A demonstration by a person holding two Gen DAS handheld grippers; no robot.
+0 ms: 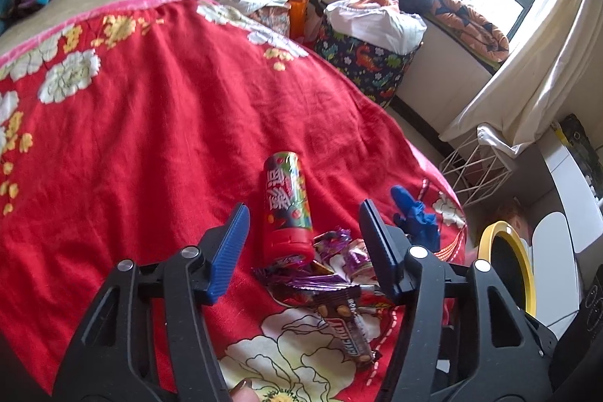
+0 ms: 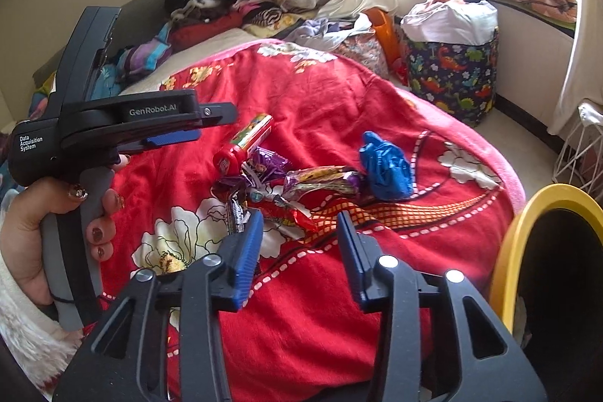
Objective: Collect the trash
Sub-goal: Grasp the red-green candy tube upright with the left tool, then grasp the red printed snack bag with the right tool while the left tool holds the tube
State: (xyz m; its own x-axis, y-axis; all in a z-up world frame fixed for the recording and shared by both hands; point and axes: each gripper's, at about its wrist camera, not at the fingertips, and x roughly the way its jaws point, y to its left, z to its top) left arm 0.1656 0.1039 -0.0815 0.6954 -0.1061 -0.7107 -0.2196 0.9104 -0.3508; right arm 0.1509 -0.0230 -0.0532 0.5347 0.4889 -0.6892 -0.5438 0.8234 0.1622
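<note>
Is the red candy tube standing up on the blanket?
No, the red candy tube lies on its side on the red blanket, beside crumpled wrappers.

Red floral blanket (image 2: 320, 100) carries candy tube (image 1: 288, 210), wrappers (image 2: 286, 191), blue glove (image 2: 384, 166).

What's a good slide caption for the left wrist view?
Open left gripper poised over a red candy tube and snack wrappers on a red floral blanket.

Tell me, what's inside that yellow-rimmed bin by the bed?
The yellow-rimmed bin looks dark inside; its contents cannot be made out. The trash still lies on the red blanket.
</note>
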